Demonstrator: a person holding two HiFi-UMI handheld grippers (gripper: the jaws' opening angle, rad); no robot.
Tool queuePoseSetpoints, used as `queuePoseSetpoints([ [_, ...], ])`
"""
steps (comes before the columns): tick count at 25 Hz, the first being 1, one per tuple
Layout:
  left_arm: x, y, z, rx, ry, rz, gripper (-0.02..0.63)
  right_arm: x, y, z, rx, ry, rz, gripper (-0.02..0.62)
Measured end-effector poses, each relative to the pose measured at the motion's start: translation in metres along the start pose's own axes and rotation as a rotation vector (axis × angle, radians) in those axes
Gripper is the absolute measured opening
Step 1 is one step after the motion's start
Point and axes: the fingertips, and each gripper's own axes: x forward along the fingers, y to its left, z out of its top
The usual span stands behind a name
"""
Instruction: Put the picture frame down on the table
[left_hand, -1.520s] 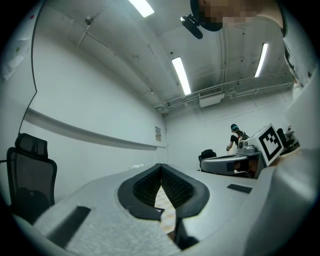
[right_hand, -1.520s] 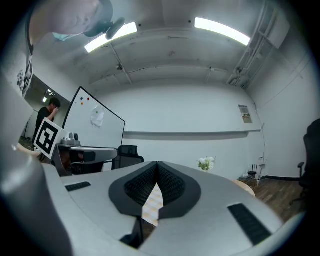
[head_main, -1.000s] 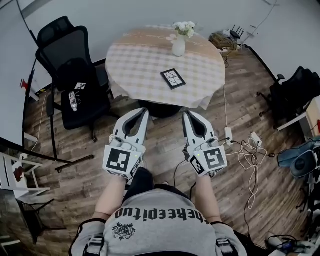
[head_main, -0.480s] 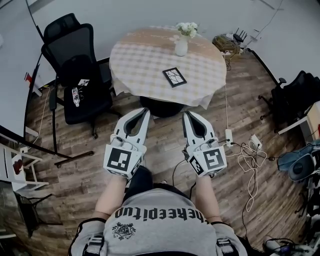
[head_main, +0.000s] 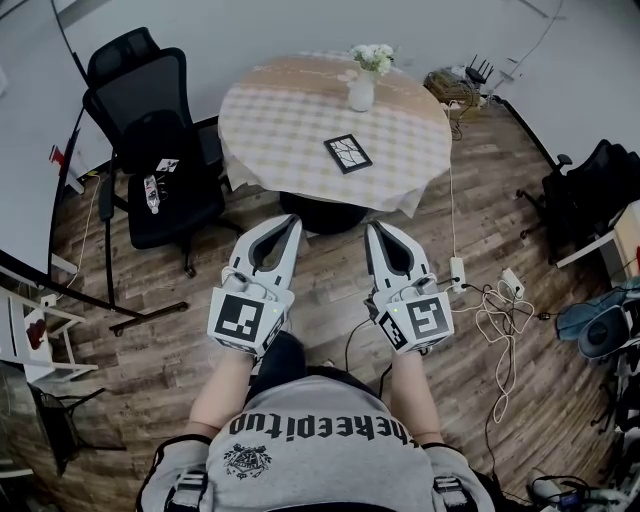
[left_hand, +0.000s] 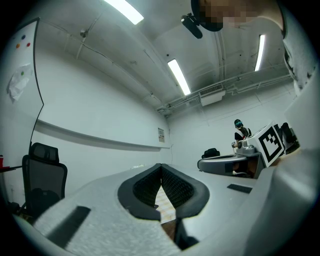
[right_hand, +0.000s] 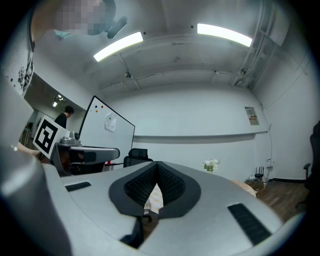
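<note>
Picture frame (head_main: 347, 154) is flat on the worktop (head_main: 280, 125), face up. It has a dark border and a pale inside with dark branching lines. It sits on the near-right part of the round top, nothing touching it, well apart from both tongs.

Left tongs (head_main: 290, 221): narrow, pad tips pressed together, only a V gap behind the tips and nothing in it. Right tongs (head_main: 372, 229): same, tips together, empty. The person (head_main: 310, 440) holds both side by side out front. The tips point toward the worktop, over the wood floor (head_main: 330, 300), short of the cloth edge. Marker cubes face upward.

The worktop carries a pale checked cloth that hangs over the rim. A white vase (head_main: 361, 94) with white flowers stands upright on the far side, beyond the frame and apart from it.

A black office chair (head_main: 150, 135) stands left of the worktop, close to it. A small bottle-shaped item (head_main: 152, 192) lies on its seat; can't tell more. A second dark chair (head_main: 595, 185) is at far right by the wall. Loose white cables (head_main: 495, 315) and a power strip (head_main: 458, 270) lie on the floor right of the right tongs. A box with antennas (head_main: 478, 69) sits behind the worktop.

The right gripper view shows a whiteboard (right_hand: 107, 132) off to the left.
</note>
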Motion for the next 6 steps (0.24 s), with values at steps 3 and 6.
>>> queuePoseSetpoints([
  [3, 0.0008, 0.0005, 0.0003, 0.001, 0.000, -0.001, 0.016, -0.0001, -0.0019, 0.0001, 0.009, -0.003, -0.011, 0.006],
  [6, 0.0023, 0.0016, 0.0006, 0.000, 0.002, 0.001, 0.016, -0.0001, -0.0047, -0.0001, 0.018, -0.004, -0.022, 0.006],
])
